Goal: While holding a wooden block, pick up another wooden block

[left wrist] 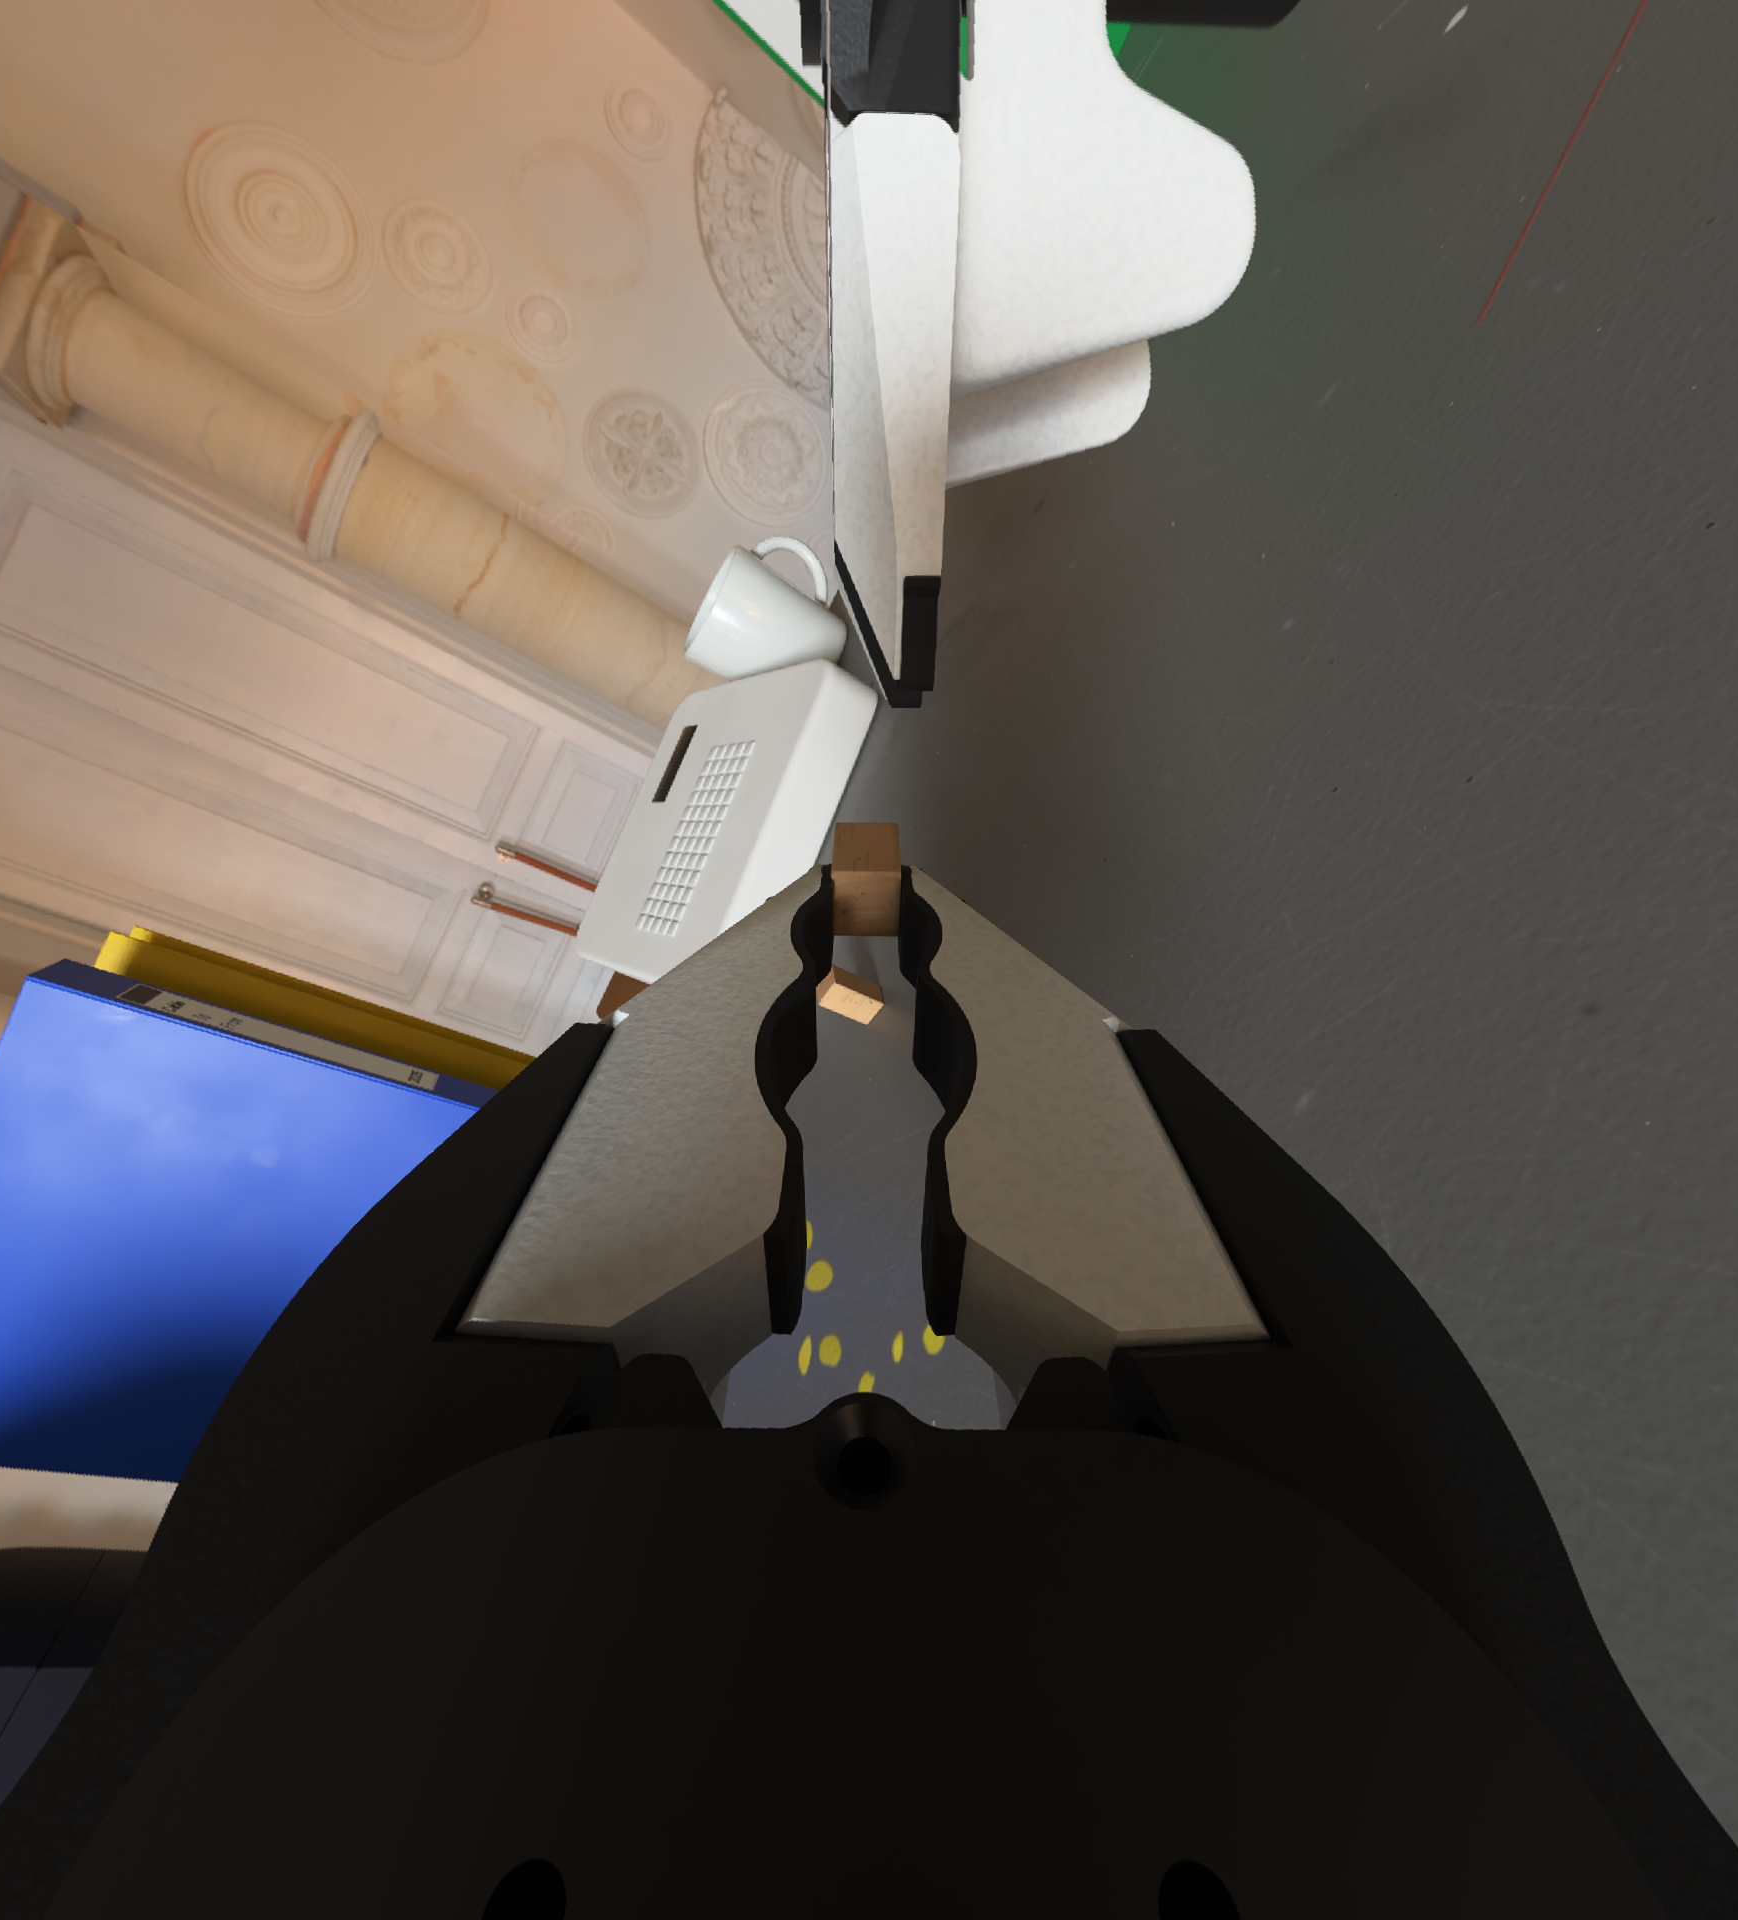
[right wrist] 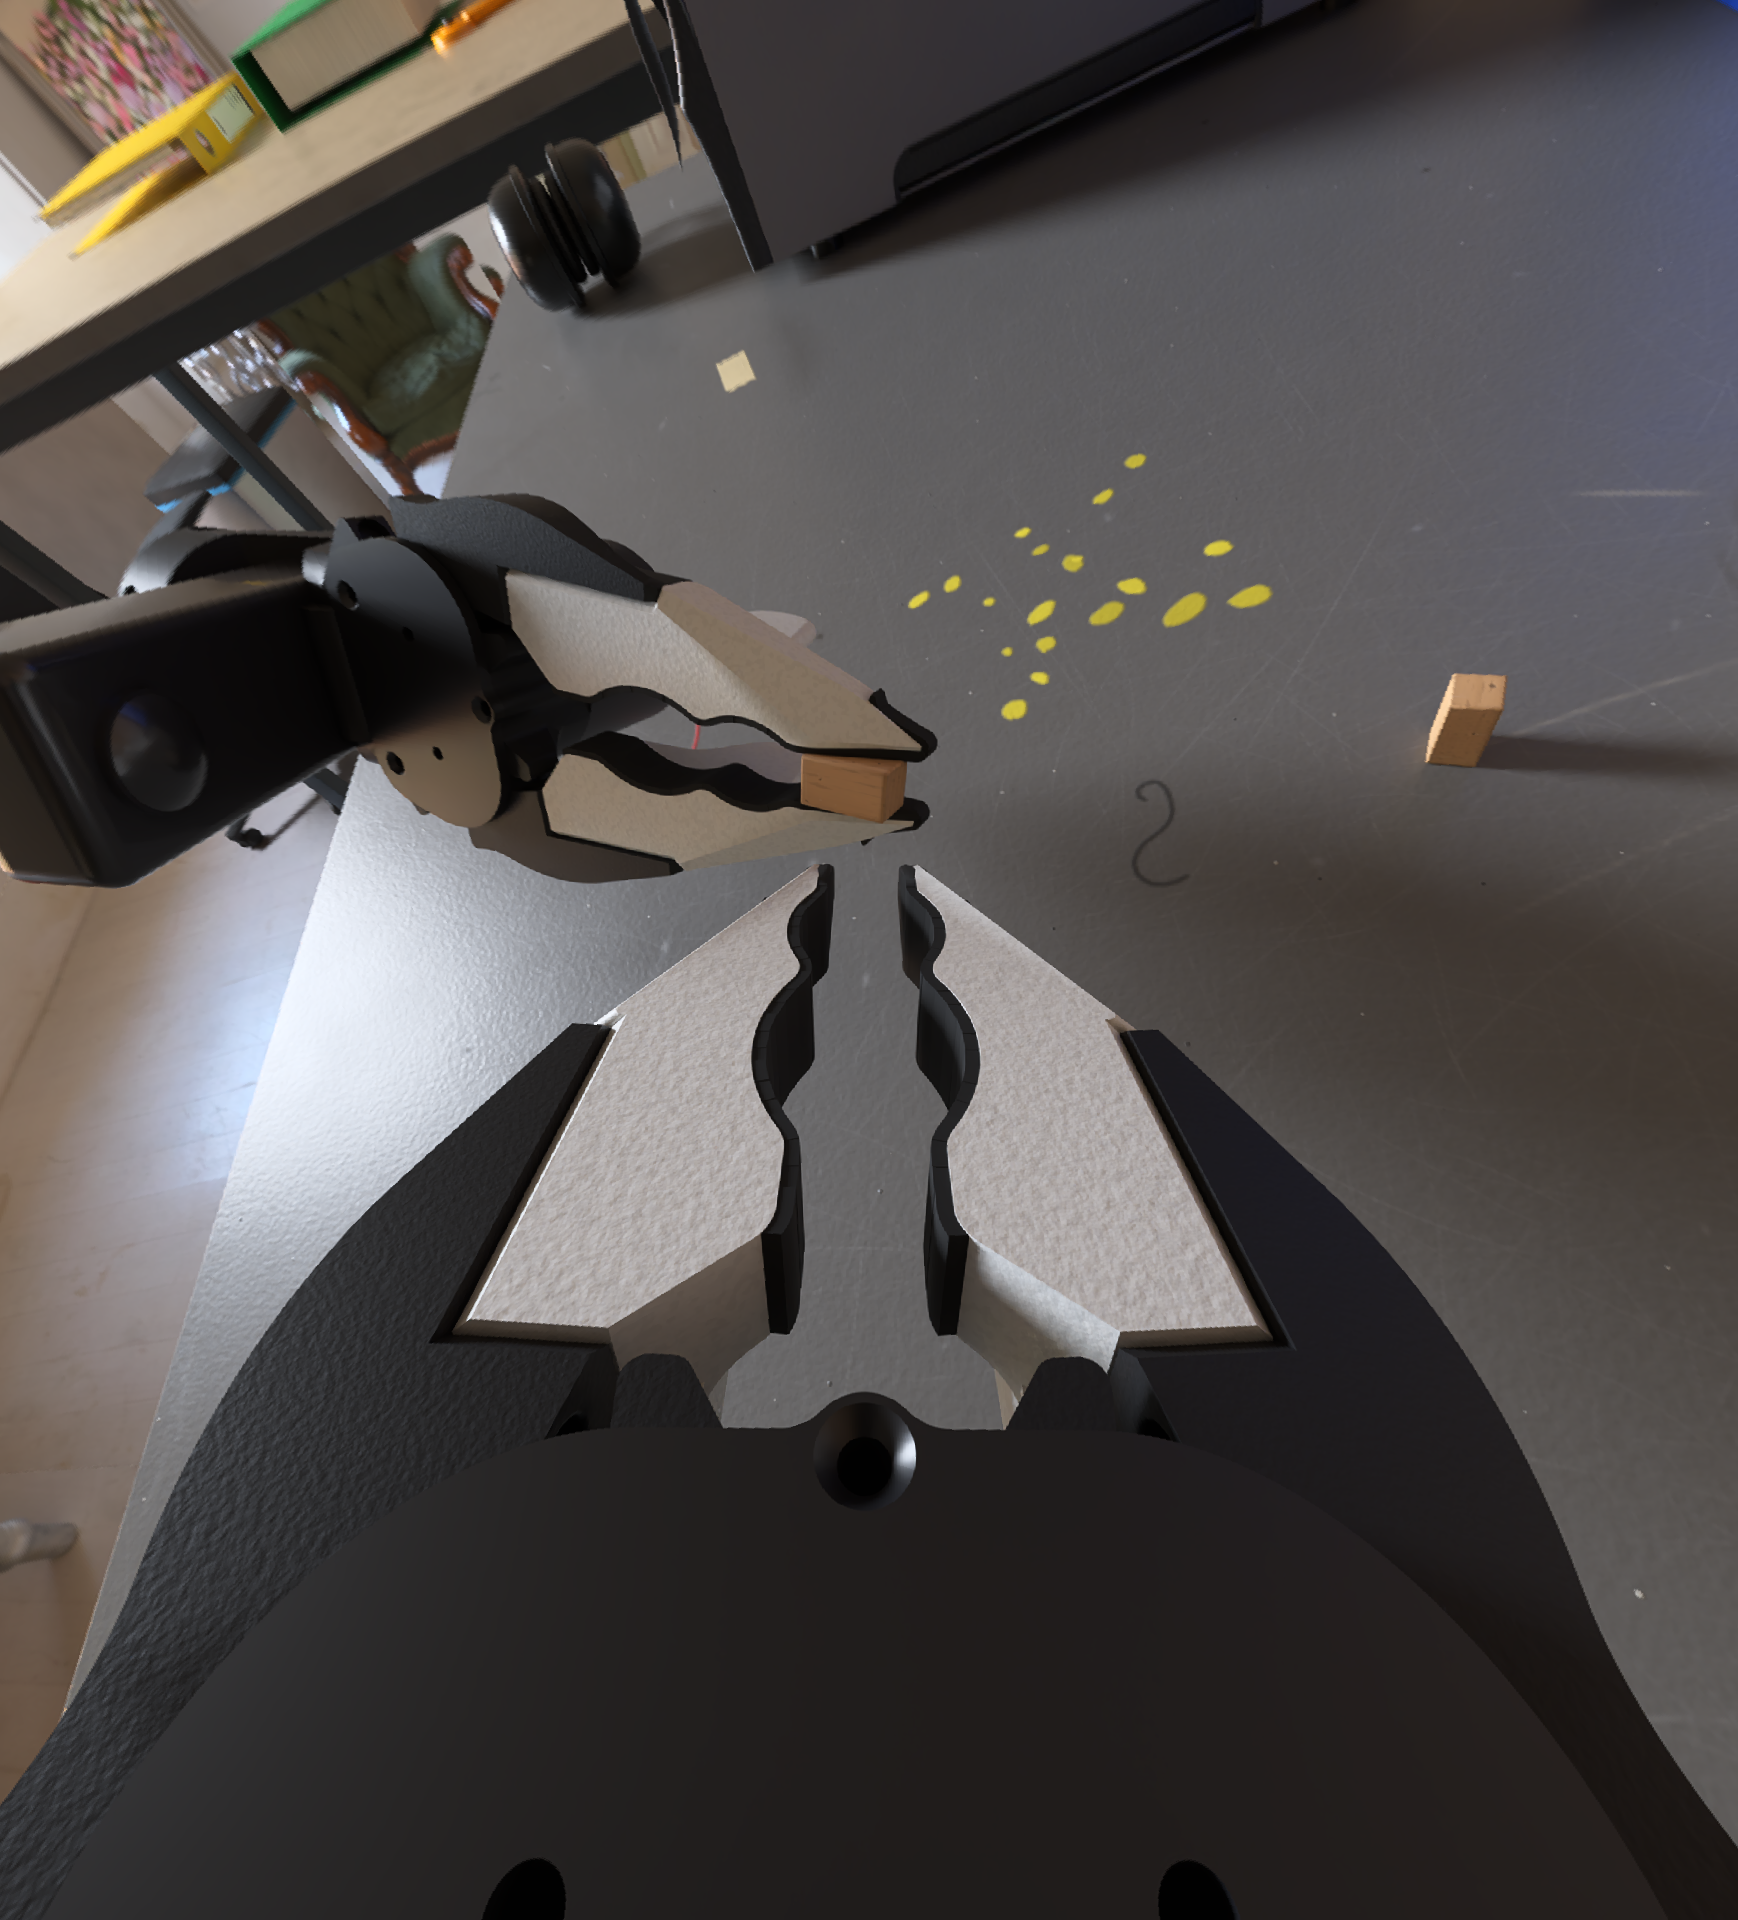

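Only the right wrist view showed the left gripper from the side, its jaws closed on a wooden block at their very tips, the block's long axis running across the jaws. The left wrist view showed the same held block end-on between the tips of the left gripper, with a second wooden block lying on the grey bench beyond and below the jaws.

In the right wrist view that second block stood on the bench well off to the right of the right gripper, tilted slightly, its long axis near upright. The right gripper's jaws stood a narrow way apart and held nothing, their tips just below the left gripper's tips.

Yellow spots dotted the bench ahead of the jaws, between the grippers and a small pale square farther off. The left wrist view alone showed a white mug, a white box with a grid face and a blue binder to the left of the jaws.
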Controlling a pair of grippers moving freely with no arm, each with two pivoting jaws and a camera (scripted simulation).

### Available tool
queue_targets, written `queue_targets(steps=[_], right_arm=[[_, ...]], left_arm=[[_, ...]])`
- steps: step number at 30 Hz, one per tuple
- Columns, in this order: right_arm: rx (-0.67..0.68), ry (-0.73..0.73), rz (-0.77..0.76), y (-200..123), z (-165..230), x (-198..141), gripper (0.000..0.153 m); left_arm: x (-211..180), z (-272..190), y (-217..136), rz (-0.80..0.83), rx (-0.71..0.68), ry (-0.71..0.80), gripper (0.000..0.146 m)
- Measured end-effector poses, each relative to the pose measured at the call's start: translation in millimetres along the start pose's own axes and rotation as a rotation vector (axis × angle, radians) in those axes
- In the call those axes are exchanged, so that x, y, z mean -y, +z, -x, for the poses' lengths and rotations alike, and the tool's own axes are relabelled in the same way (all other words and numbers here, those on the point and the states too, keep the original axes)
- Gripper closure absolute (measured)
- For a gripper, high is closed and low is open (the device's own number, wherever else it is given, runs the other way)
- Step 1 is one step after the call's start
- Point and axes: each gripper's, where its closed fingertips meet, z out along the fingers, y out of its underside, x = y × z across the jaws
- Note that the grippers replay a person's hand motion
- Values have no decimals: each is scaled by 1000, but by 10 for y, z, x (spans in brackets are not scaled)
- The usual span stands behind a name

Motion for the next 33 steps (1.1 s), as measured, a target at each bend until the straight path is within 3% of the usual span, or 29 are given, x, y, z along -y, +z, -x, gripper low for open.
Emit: queue_targets(steps=[13,15,18,20,24,28,31,33], right_arm=[[34,-13,-99,-92,-46,214,139],[-16,-19,-181,-213,-208,410,128],[-227,-23,-181,-254,-687,610,124],[-398,-93,-97,-105,-1024,601,123],[-590,-204,93,451,-1453,336,119],[-617,-187,158,787,-1648,151,119],[-640,-181,216,862,-1734,78,115],[-649,-196,236,879,-1742,54,129]], left_arm=[[-7,56,-26,35,-7,-86,135],[-62,25,-67,55,-37,-76,135],[-74,-61,-126,6,-115,-83,135],[-73,-93,-140,3,-139,-97,135],[2,-134,-184,-21,-185,-156,136],[40,-161,-212,-33,-203,-165,135],[41,-189,-227,-36,-210,-154,135],[34,-183,-224,-34,-207,-161,135]])
